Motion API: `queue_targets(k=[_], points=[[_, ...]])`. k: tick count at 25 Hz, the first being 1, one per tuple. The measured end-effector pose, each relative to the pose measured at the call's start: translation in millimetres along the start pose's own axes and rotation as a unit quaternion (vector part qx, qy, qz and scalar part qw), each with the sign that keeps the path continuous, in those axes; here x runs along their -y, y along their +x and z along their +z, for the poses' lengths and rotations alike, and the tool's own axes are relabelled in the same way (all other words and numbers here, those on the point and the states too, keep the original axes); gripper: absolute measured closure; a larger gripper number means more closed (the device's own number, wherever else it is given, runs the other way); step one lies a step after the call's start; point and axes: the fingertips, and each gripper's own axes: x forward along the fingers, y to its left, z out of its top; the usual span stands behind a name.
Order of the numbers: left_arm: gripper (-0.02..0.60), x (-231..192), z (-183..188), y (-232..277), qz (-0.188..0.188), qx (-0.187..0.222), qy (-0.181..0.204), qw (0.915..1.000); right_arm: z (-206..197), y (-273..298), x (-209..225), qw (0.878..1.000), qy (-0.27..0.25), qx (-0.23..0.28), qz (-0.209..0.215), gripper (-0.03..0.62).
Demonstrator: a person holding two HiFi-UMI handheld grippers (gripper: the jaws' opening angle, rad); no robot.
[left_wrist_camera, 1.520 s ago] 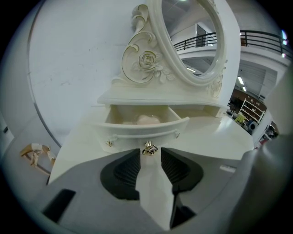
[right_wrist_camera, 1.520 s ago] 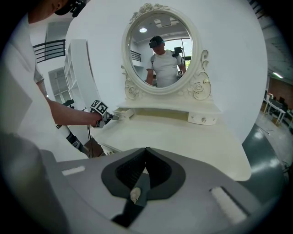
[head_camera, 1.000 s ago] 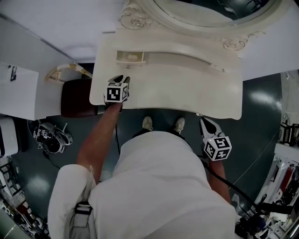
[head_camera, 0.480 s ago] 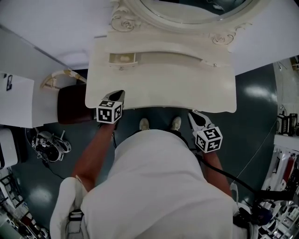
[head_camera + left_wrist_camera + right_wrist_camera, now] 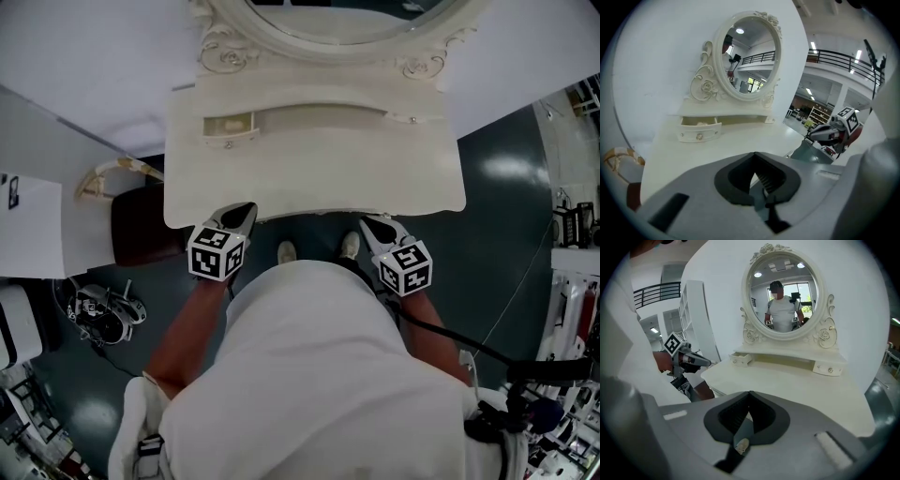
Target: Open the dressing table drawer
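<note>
The cream dressing table (image 5: 309, 178) stands under an oval mirror (image 5: 328, 23). Its small left drawer (image 5: 228, 127) is pulled out a little, and shows so in the left gripper view (image 5: 699, 130) and the right gripper view (image 5: 741, 358). The small right drawer (image 5: 829, 369) is pushed in. My left gripper (image 5: 241, 217) hangs at the table's front edge, well back from the open drawer, shut and empty (image 5: 758, 185). My right gripper (image 5: 370, 225) hovers by the front edge further right, also shut with nothing in it (image 5: 743, 425).
A dark brown stool (image 5: 141, 225) sits left of the table, beside a white cabinet (image 5: 33, 230). Cables and gear (image 5: 98, 309) lie on the dark floor. The person's feet (image 5: 286, 251) stand just under the table's front edge.
My left gripper drew back from beside the left drawer to the table's front edge, and its jaws closed. The right gripper shifted slightly towards the table. The drawer stays out.
</note>
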Motion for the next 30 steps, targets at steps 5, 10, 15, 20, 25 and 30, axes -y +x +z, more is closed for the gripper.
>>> queue_targets(k=[5,10,15,20,25,30], points=[[0.578,29,2,0,-0.044,-0.005,0.023,0.9988,-1,2,-5,1.000,-0.005,-0.001,0.000,0.594],[0.578,47,-4,1,-0.074,-0.008,0.030,0.9968,-1,6,-11,1.000,-0.016,-0.003,0.002,0.594],[0.578,55,-5,-1,-0.085,-0.008,0.032,0.9959,4,8,-16,1.000,-0.025,-0.001,0.005,0.594],[0.578,59,-9,-4,-0.086,-0.010,0.035,0.9956,3,10,-18,0.999,-0.032,0.001,0.011,0.594],[0.578,60,-7,1,-0.092,-0.013,0.038,0.9950,4,17,-17,0.999,-0.034,0.000,0.017,0.594],[0.578,67,-4,5,-0.105,-0.011,0.047,0.9933,3,17,-14,0.999,-0.035,-0.001,0.015,0.594]])
